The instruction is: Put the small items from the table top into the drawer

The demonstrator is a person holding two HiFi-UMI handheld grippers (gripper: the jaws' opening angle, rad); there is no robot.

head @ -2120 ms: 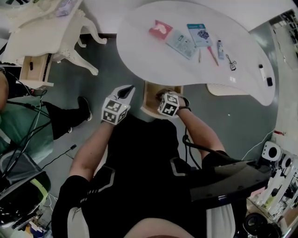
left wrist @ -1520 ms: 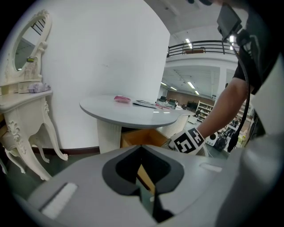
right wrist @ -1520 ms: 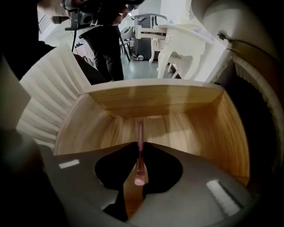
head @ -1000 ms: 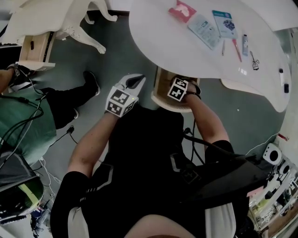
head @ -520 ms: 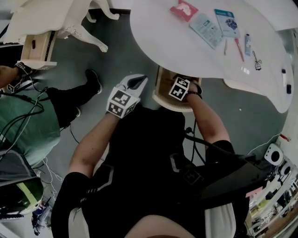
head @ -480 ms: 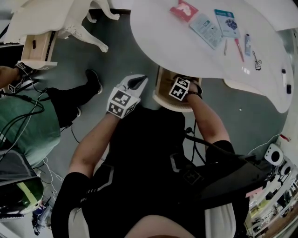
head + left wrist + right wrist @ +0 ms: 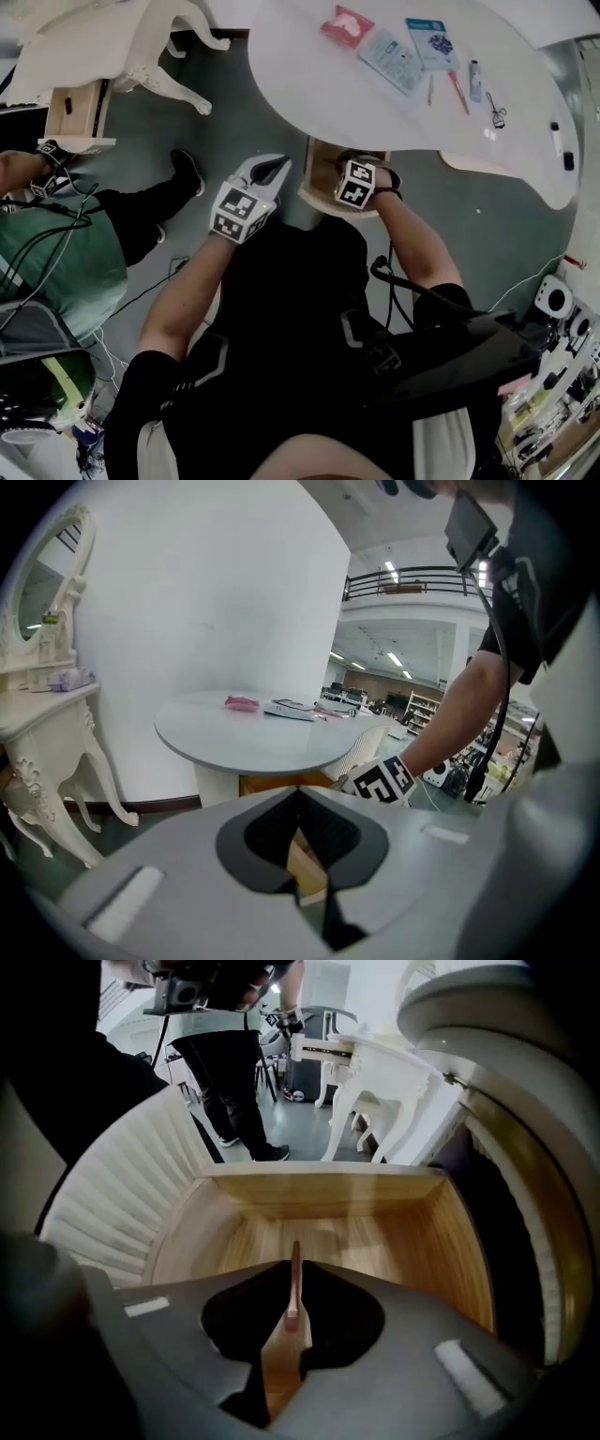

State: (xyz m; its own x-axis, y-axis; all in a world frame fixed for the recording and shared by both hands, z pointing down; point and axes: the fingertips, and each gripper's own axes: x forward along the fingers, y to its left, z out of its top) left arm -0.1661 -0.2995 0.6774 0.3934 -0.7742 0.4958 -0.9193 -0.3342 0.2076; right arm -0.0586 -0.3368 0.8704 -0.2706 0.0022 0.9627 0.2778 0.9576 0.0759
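Note:
An open wooden drawer (image 7: 317,186) sticks out from under the round white table (image 7: 309,89). My right gripper (image 7: 343,167) reaches into the drawer (image 7: 384,1241). Its jaws are closing, and a thin pinkish strip (image 7: 294,1290) stands edge-on between the tips of that gripper (image 7: 294,1277). My left gripper (image 7: 278,168) hangs left of the drawer, shut with nothing in it; in its own view the gripper (image 7: 300,794) points at the table (image 7: 253,742). A pink packet (image 7: 346,25), two cards (image 7: 394,61), a red pen (image 7: 457,91), a small tube (image 7: 474,68) and scissors (image 7: 495,110) lie on the table.
A white ornate dressing table (image 7: 112,47) with its own open drawer (image 7: 75,117) stands at the far left. Another person in green (image 7: 47,262) sits at the left, with cables on the floor. A ribbed white panel (image 7: 112,1213) flanks the drawer.
Both grippers stay where they were by the drawer; only the head camera has shifted a little, so the table sits slightly differently in the picture.

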